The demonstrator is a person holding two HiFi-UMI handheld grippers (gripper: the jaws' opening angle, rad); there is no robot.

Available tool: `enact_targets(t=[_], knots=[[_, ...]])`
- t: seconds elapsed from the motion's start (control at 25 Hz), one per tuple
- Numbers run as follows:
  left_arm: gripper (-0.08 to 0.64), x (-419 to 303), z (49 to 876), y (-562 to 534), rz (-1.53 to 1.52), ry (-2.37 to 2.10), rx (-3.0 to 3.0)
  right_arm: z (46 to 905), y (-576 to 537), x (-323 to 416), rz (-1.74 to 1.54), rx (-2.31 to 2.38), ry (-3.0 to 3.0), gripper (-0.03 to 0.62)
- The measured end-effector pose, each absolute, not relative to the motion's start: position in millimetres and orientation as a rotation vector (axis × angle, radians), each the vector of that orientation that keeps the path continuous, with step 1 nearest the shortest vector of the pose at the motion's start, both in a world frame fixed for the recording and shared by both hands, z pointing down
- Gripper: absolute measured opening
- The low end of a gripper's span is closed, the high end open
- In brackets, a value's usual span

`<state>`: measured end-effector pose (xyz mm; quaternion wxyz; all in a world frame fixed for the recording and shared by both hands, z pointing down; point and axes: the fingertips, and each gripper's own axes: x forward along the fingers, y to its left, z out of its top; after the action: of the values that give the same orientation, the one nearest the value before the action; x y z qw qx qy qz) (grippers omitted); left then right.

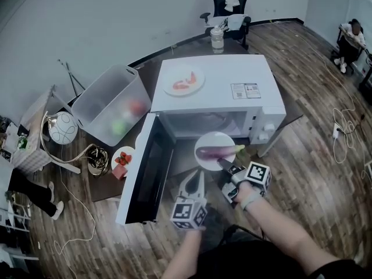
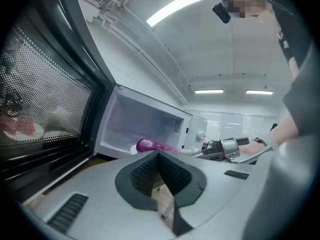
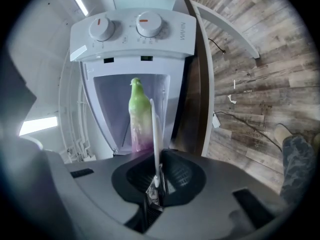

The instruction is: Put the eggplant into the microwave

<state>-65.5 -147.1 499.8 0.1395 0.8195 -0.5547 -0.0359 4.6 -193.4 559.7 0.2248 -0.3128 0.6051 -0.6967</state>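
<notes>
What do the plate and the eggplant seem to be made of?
The plate: white, glossy, thin-rimmed; probably ceramic or melamine, cannot tell which. The eggplant: shiny purple skin, green stem end; real or plastic toy, the look leaves it open.

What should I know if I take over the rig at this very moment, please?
Right gripper: shut on the rim of the white plate, which carries the eggplant.
Left gripper: jaws together, nothing in them, beside the open door.
The plate is held just in front of the microwave opening, not yet inside.
Done: door open, eggplant lifted on its plate.
Left: slide the plate in, let go, draw back, probably close the door.
</notes>
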Motion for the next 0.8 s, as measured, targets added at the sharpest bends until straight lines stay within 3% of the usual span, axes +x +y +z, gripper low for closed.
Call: enact_targets(t=[0.8], knots=[[0.000,-81,510,-202,-0.053,-1.559,2.383,569,-259,-11,-1.923,-0.920,1.623,0.023]])
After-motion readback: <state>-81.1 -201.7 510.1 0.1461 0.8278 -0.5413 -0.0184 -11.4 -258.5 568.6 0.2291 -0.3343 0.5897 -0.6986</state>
